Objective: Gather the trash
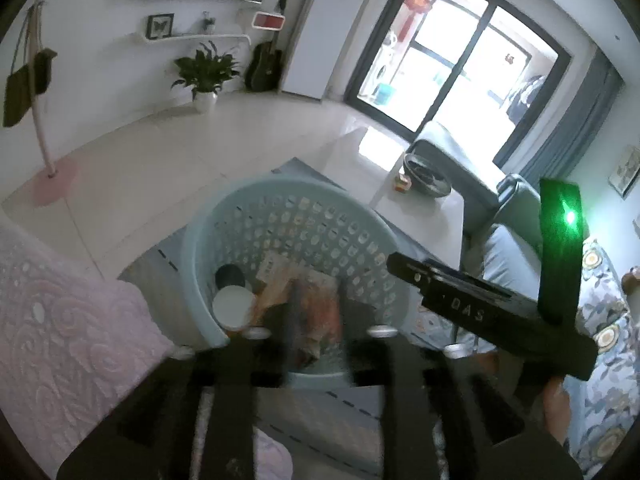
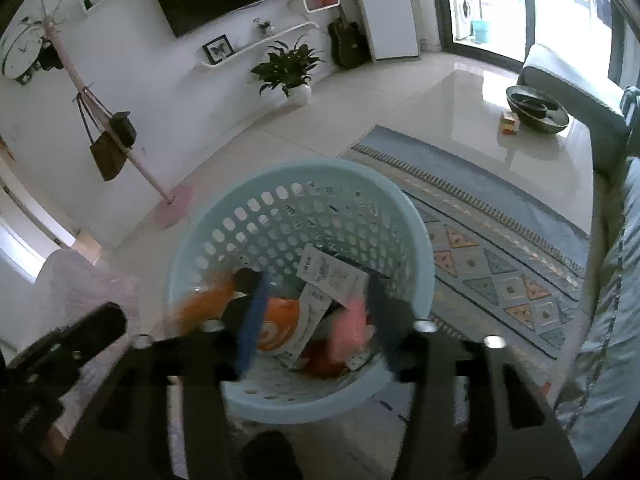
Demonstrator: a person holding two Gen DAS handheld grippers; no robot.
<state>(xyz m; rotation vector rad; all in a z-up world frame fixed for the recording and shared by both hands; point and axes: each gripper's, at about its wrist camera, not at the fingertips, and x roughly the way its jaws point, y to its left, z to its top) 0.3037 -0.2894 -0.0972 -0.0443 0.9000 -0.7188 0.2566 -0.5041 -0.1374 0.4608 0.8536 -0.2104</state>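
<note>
Left gripper (image 1: 316,312) and right gripper (image 2: 316,316) over basket (image 2: 188,248) at 12 o'clock; jaws wide, holding nothing.

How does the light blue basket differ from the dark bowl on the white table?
The basket is light blue; the bowl is dark grey.
The basket has walls full of holes; the bowl looks solid.
The basket stands on the floor beside the rug and holds wrappers and papers; the bowl sits on the table, and its contents are unclear.
The basket is deep, the bowl shallow.
Both are round and open on top.
</note>
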